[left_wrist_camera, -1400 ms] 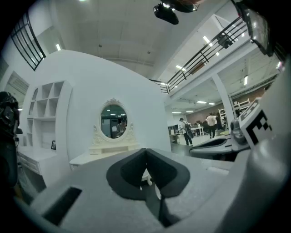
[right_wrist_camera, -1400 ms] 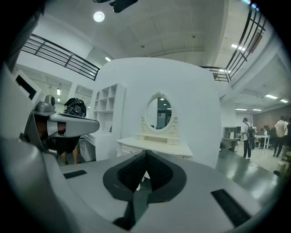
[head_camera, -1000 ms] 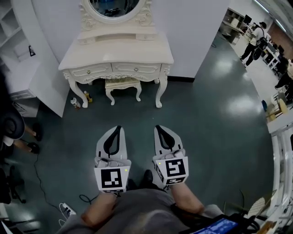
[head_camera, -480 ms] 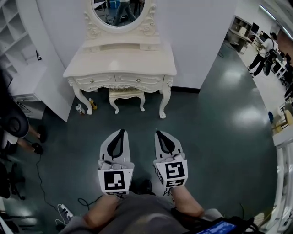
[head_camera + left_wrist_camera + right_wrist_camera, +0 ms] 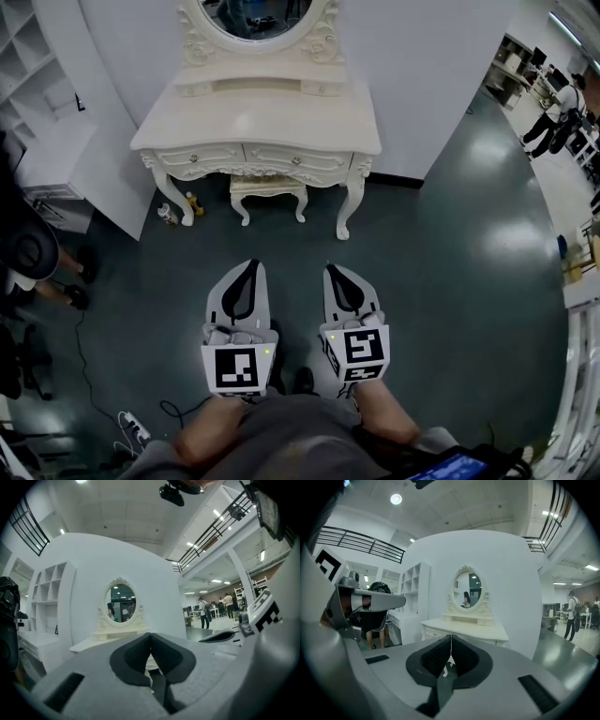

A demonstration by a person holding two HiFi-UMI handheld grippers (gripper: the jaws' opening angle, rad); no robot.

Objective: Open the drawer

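The green floor (image 5: 450, 234) lies bare between the jaws and the table (image 5: 258, 117), which stands straight ahead of both tips and well apart from them. That reads as an approach, not yet a reach. A stool (image 5: 269, 187) is tucked under the table, beyond the gap between the 2 grippers, so it leaves the front free.

The left gripper (image 5: 247, 266) and right gripper (image 5: 334, 273) are held side by side and pointing at the table. Each has its jaws pressed together with nothing between them, probably because there is nothing to take hold of this far out.

The left drawer (image 5: 200, 157) sits ahead of the left jaws and the right drawer (image 5: 295, 159) ahead of the right. Both are closed. Which one is meant I cannot tell, and their handles are too small to make out.
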